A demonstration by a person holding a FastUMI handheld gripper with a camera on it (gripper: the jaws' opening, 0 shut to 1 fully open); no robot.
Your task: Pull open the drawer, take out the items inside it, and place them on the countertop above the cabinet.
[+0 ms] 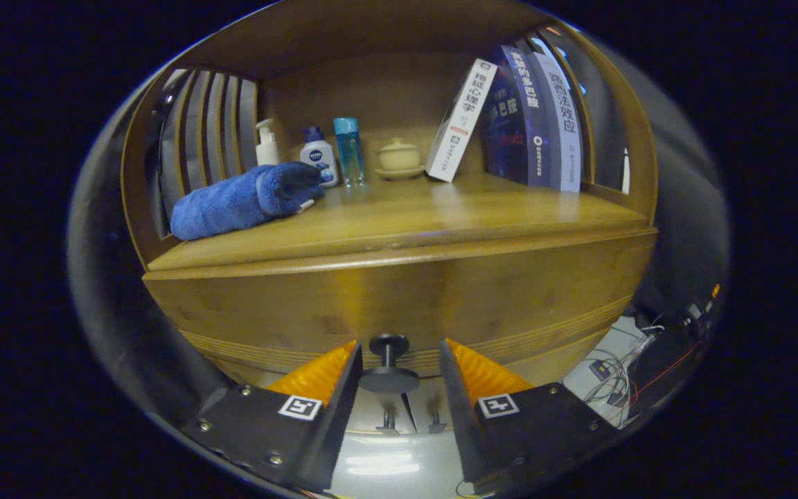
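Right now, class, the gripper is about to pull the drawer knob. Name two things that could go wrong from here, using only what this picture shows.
1. The gripper is open, its fingers on either side of the drawer knob but apparently not pressing it; pulling before closing would likely slip off.
2. A rolled blue towel and several bottles already crowd one end of the countertop; items placed carelessly there might topple a bottle.

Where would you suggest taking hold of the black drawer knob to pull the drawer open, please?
Grip the drawer knob by its thin stem, behind the wide round cap, coming straight at the drawer front. The cap flares wider than the stem, so closed fingers should catch behind it when pulling back. The hand-held gripper is open, and the knob sits between its fingers.
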